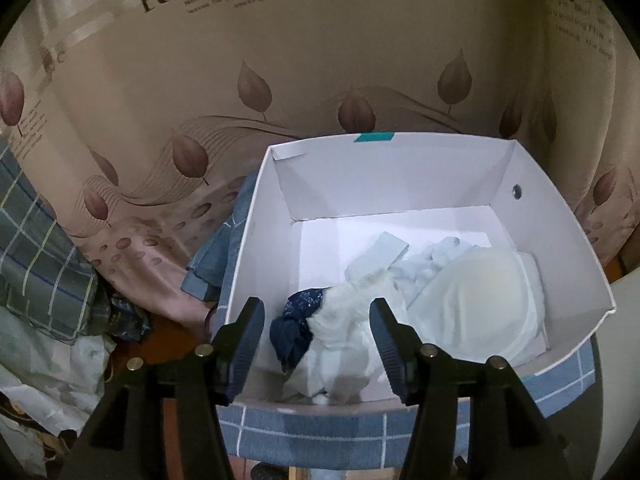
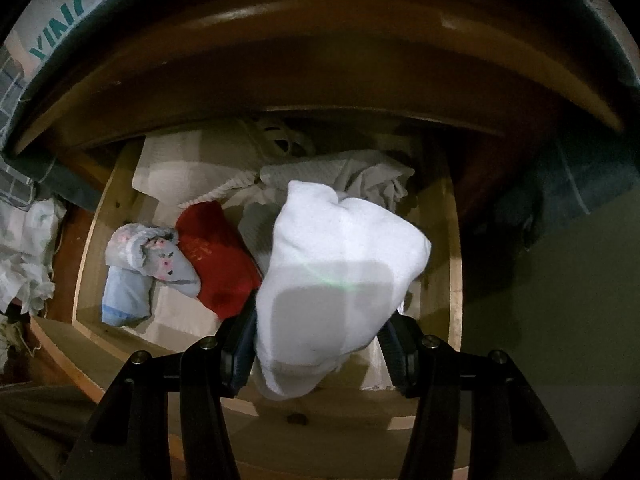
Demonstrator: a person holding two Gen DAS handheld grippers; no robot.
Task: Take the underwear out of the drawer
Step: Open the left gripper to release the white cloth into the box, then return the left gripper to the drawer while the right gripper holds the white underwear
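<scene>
A white garment (image 2: 340, 276) is clamped between the closed-in jaws of the right gripper (image 2: 320, 344), hanging centre frame above the open drawer (image 2: 454, 248), long axis running up-frame. The left gripper (image 1: 318, 340) is held wide open and unladen over a white box (image 1: 560, 216) of clothes.

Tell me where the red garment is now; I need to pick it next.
In the right wrist view, the red garment lies in the wooden drawer, left of the white piece held by the right tool, beside the grey floral bundle.

two claws (image 1: 316, 344) (image 2: 320, 344), one drawer (image 2: 454, 248), one box (image 1: 560, 216)
</scene>
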